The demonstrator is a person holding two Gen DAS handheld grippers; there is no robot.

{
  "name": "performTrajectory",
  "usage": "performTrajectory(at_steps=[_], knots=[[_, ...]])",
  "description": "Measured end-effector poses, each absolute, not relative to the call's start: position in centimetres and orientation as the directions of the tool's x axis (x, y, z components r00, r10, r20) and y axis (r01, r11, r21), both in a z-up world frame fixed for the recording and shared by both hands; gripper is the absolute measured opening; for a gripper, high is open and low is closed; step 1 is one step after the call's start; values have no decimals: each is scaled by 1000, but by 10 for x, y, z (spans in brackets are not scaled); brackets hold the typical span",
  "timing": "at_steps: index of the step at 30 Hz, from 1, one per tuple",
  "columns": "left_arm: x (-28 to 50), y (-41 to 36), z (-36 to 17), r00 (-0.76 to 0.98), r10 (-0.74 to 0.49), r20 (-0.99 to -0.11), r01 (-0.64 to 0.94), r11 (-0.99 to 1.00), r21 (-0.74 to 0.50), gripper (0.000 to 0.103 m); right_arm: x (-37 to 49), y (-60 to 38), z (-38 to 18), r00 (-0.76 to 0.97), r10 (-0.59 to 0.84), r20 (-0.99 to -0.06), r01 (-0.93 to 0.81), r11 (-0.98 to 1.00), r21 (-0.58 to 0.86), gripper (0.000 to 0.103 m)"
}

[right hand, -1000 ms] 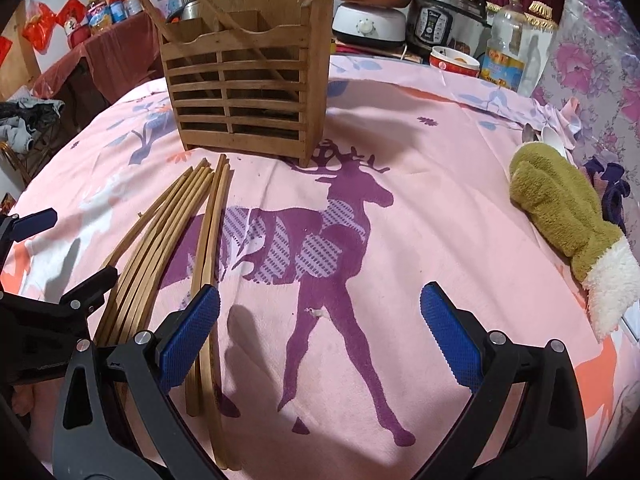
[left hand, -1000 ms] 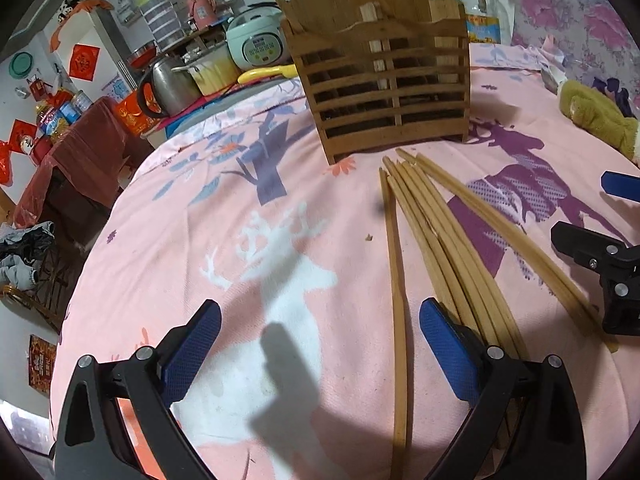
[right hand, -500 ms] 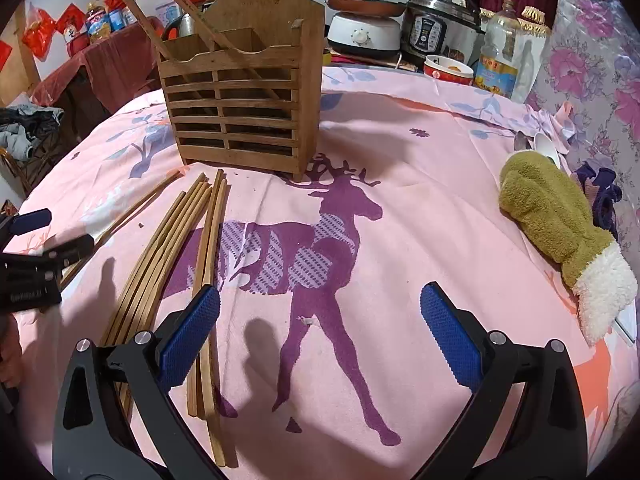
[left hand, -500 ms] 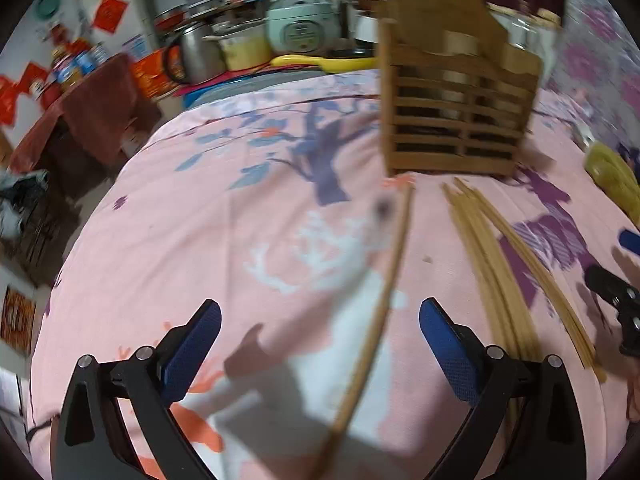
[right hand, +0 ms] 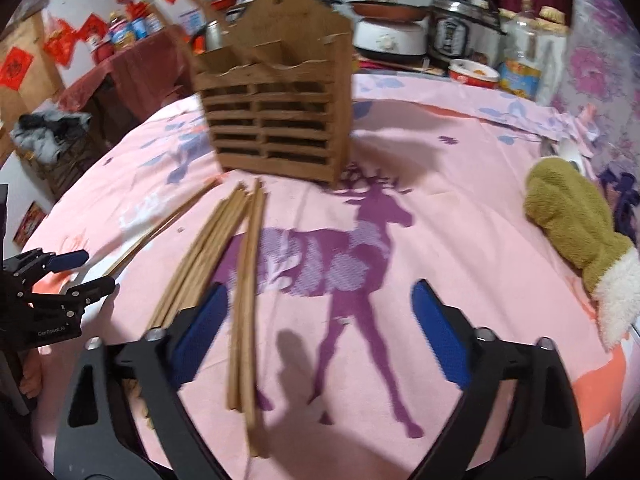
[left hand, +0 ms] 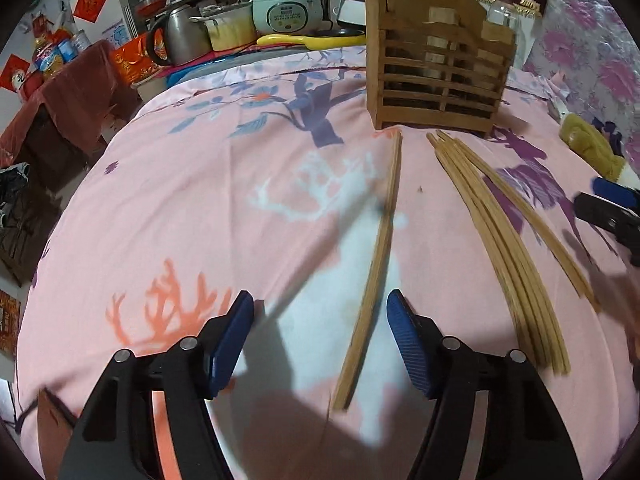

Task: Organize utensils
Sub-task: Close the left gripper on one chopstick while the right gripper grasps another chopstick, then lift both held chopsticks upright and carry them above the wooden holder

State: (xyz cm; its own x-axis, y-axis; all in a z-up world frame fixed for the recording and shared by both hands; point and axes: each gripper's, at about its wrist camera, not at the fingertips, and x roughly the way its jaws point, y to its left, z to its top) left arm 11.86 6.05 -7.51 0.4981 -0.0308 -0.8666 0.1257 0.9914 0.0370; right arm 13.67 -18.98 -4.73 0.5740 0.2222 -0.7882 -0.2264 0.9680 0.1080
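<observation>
- Left gripper [left hand: 320, 340], black with blue pads: jaws spread wide, holding nothing, low over the pink printed tablecloth [left hand: 180, 200].
- Single long wooden chopstick [left hand: 376, 264] lies on the cloth between the left gripper's fingers, touching neither pad; its far tip points toward the holder.
- Bundle of wooden chopsticks [left hand: 492, 232] lies near, to the right of the single one, apart from it.
- Slatted wooden utensil holder [left hand: 436, 68] stands upright just past the chopstick tips.
- Right gripper [right hand: 320, 336]: jaws wide apart, empty; two chopsticks of the bundle run between its fingers, the others pass under its left finger.
- Olive-green fleece mitten [right hand: 580, 236] lies well apart at the right.
</observation>
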Motion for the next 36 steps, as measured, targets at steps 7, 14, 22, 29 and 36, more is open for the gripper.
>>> performTrajectory(at_steps=[7, 14, 22, 29, 36], knots=[[116, 47, -72, 499, -104, -861, 202, 979, -1, 14, 123, -179, -39, 555, 267, -788, -311, 945, 101, 60], [128, 23, -76, 468, -191, -863, 270, 961, -66, 8, 77, -180, -56, 487, 277, -828, -403, 913, 68, 48], [118, 28, -75, 485, -170, -858, 250, 967, -50, 15, 64, -184, -68, 458, 316, -831, -426, 898, 107, 7], [115, 36, -69, 489, -193, -851, 250, 965, -75, 5, 64, -199, -54, 519, 323, -791, -381, 916, 124, 6], [115, 42, -26, 583, -202, -787, 236, 969, -74, 5, 70, -212, -5, 622, 325, -712, -364, 925, 104, 6]])
